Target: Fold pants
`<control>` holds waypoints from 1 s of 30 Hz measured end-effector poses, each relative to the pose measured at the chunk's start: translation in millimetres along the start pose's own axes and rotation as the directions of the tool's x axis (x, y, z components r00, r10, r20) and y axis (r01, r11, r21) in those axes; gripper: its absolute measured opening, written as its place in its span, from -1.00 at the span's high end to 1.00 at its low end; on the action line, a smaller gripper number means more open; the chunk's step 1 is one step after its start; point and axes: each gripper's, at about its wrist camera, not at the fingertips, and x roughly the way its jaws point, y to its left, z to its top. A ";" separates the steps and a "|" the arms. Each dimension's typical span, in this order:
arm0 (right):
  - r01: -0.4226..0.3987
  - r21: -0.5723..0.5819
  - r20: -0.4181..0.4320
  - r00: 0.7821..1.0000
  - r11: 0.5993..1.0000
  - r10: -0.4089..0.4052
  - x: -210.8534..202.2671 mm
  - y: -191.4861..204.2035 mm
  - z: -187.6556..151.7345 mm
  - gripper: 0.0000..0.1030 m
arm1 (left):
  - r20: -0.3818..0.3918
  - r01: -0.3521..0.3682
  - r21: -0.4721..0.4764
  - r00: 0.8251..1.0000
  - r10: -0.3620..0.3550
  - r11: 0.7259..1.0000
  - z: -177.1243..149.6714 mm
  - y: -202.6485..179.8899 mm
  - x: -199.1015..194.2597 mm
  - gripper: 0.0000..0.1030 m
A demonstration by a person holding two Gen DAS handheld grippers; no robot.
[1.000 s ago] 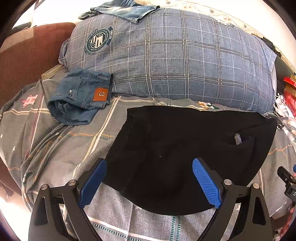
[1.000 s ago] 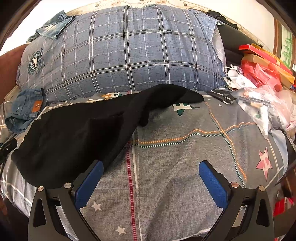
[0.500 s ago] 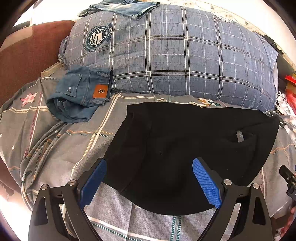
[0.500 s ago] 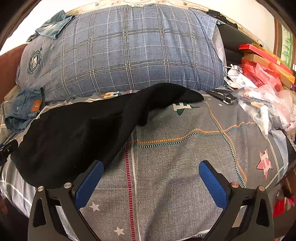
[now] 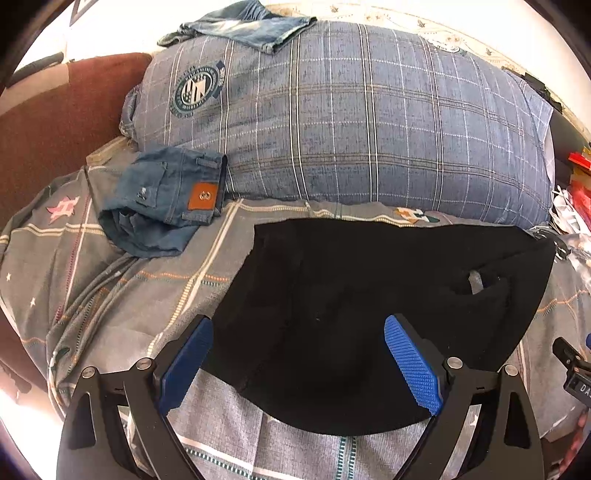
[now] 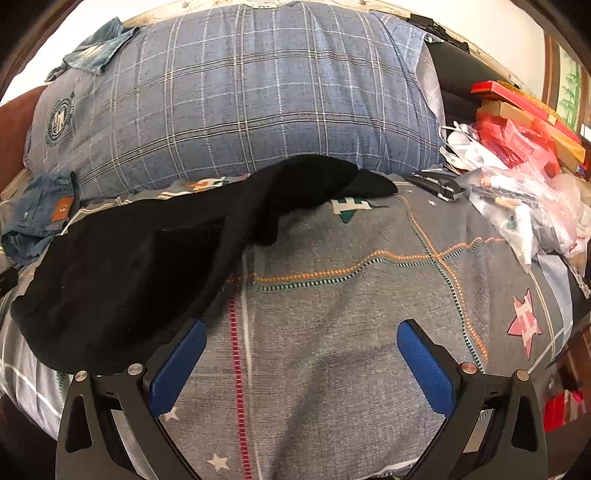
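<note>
A grey patterned bedspread (image 6: 332,295) covers the bed and carries everything else. Behind it, against the far side, lies a large blue plaid pillow (image 5: 351,122), with a piece of faded denim (image 5: 251,26) draped over its top left corner. The black pants (image 5: 369,295) lie spread on the bedspread just in front of the pillow, partly doubled over; in the right wrist view one dark end (image 6: 332,177) reaches back to touch the pillow's lower edge. Left of the pants, close to the pillow's lower left corner, sits a small bundle of folded blue jeans (image 5: 166,199) with a tan leather patch. To the right of the pillow a heap of plastic bags and red packets (image 6: 517,155) crowds the bed's edge. The left gripper (image 5: 295,354) hovers over the near edge of the pants, its blue pads spread wide and holding nothing. The right gripper (image 6: 301,358) hangs above bare bedspread just right of the pants, likewise spread wide and empty.
</note>
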 end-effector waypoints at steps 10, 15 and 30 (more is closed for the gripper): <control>0.047 -0.031 0.000 0.999 0.998 -0.047 -7.9 -1.2 8.0 -0.99 | 0.006 -0.004 0.023 1.000 0.004 1.000 -6.2 -9.7 -1.8 -0.85; 0.077 -0.060 0.039 0.996 0.995 -0.075 -8.8 -4.3 14.2 -0.99 | -0.033 -0.002 0.042 0.999 0.004 0.999 -1.7 -19.5 8.2 -0.85; 0.142 0.030 -0.015 0.990 0.989 -0.142 74.6 -98.5 45.7 -0.99 | -0.068 0.110 0.143 0.993 -0.102 0.984 27.8 -161.3 51.3 -0.85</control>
